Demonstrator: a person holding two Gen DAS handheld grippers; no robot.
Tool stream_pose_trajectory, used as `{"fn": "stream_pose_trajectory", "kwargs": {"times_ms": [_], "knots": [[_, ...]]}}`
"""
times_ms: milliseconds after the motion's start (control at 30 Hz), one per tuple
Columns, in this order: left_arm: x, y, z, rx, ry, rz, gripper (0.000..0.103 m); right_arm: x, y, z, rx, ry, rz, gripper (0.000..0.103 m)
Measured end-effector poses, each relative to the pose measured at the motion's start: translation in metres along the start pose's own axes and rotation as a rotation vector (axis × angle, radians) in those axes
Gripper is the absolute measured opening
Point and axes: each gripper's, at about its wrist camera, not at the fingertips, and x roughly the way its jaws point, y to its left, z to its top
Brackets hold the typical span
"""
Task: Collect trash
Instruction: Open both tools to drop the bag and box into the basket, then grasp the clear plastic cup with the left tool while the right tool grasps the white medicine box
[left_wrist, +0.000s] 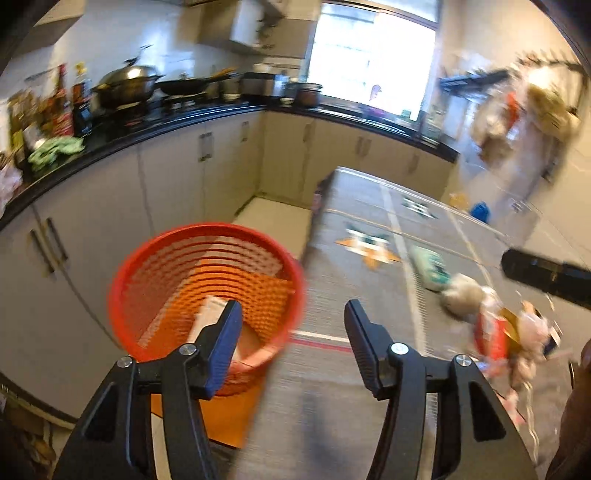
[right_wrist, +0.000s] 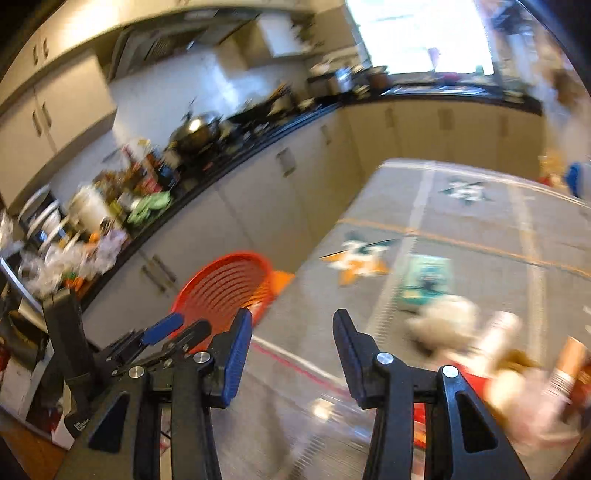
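Now both the left gripper (left_wrist: 293, 314) and right gripper (right_wrist: 291, 325) gape, holding nothing; the red basket (left_wrist: 155, 258) sits behind the left finger, trash (left_wrist: 506, 332) beyond the right.

Daylight from the blown-out bright window (left_wrist: 373, 62) is the main source; its panes are pure glare. Both views are smeared with motion blur (right wrist worse). Fisheye bending curves the long black-topped kitchen counter (left_wrist: 147, 129), with dark vignette corners. Only the near black tongs (right_wrist: 291, 332) are sharp.
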Motion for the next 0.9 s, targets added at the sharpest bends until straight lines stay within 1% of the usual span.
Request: {"fn": "stream_pose_trajectory", "kwargs": {"times_ms": [67,133,200,267,300,367,433,533,600,733,800,833,867,900], "knots": [[-0.002,-0.022,-0.004,0.032,0.013,-0.038,0.062,-0.027,-0.021,-0.006,0.04,-0.043,-0.027,0.051],[-0.002,-0.047,-0.01,0.058,0.039,-0.104,0.063,-0.052,-0.042,-0.018,0.066,-0.073,-0.076,0.052],[0.002,-0.069,-0.015,0.078,0.085,-0.183,0.063,-0.071,-0.06,-0.03,0.095,-0.09,-0.104,0.052],[0.008,-0.083,-0.019,0.073,0.136,-0.24,0.063,-0.087,-0.079,-0.041,0.13,-0.1,-0.123,0.052],[0.012,-0.089,-0.02,0.062,0.157,-0.261,0.063,-0.094,-0.087,-0.045,0.149,-0.108,-0.129,0.052],[0.011,-0.096,-0.024,0.056,0.158,-0.279,0.064,-0.112,-0.106,-0.057,0.197,-0.129,-0.149,0.052],[0.004,-0.108,-0.029,0.104,0.128,-0.258,0.064,-0.123,-0.121,-0.065,0.233,-0.141,-0.163,0.052],[-0.004,-0.123,-0.037,0.216,0.092,-0.217,0.064,-0.137,-0.142,-0.078,0.275,-0.147,-0.191,0.052],[-0.006,-0.13,-0.047,0.295,0.082,-0.167,0.064,-0.143,-0.151,-0.086,0.29,-0.151,-0.212,0.052],[0.001,-0.127,-0.057,0.357,0.087,-0.099,0.062,-0.16,-0.175,-0.099,0.334,-0.169,-0.273,0.052],[0.007,-0.128,-0.058,0.379,0.085,-0.077,0.053,-0.172,-0.193,-0.105,0.382,-0.185,-0.317,0.052],[0.01,-0.128,-0.058,0.382,0.088,-0.069,0.044,-0.177,-0.202,-0.107,0.407,-0.187,-0.339,0.052],[0.014,-0.128,-0.059,0.381,0.096,-0.065,0.037,-0.181,-0.21,-0.108,0.433,-0.191,-0.356,0.052],[0.019,-0.129,-0.06,0.381,0.108,-0.066,0.035,-0.185,-0.218,-0.11,0.465,-0.198,-0.37,0.052]]}}
